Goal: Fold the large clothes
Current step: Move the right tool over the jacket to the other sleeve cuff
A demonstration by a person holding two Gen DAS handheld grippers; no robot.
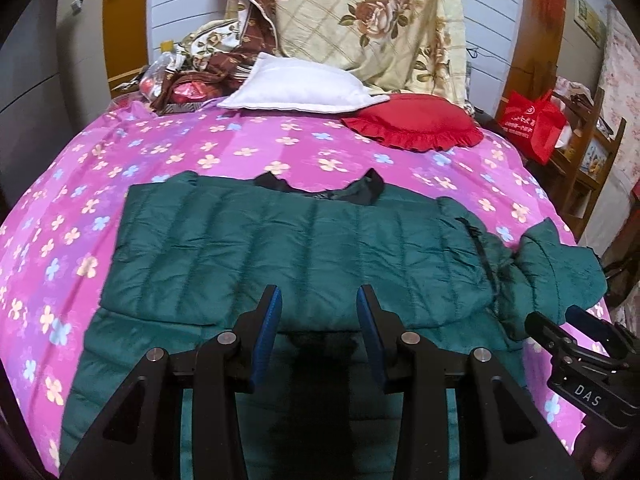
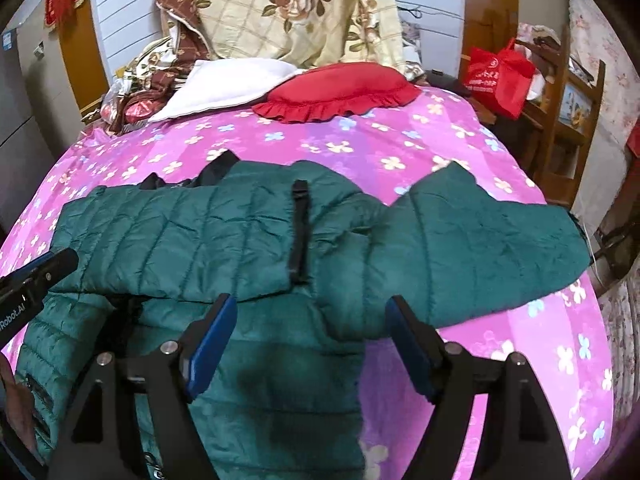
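Observation:
A dark green quilted puffer jacket (image 1: 280, 240) lies on the pink flowered bed cover (image 1: 80, 200), its upper part folded over the lower part, black collar (image 1: 362, 188) at the far edge. In the right wrist view the jacket (image 2: 180, 240) has one sleeve (image 2: 480, 248) stretched out to the right. My left gripper (image 1: 318, 300) is open and empty above the jacket's near fold. My right gripper (image 2: 310, 312) is open and empty over the sleeve's base; it also shows in the left wrist view (image 1: 576, 336) at the right edge.
A white pillow (image 1: 296, 88) and a red frilled cushion (image 1: 416, 124) lie at the head of the bed, with a floral quilt (image 1: 360, 20) behind. A red bag (image 1: 532, 124) sits on wooden furniture at the right. Clutter (image 1: 180, 76) lies at the back left.

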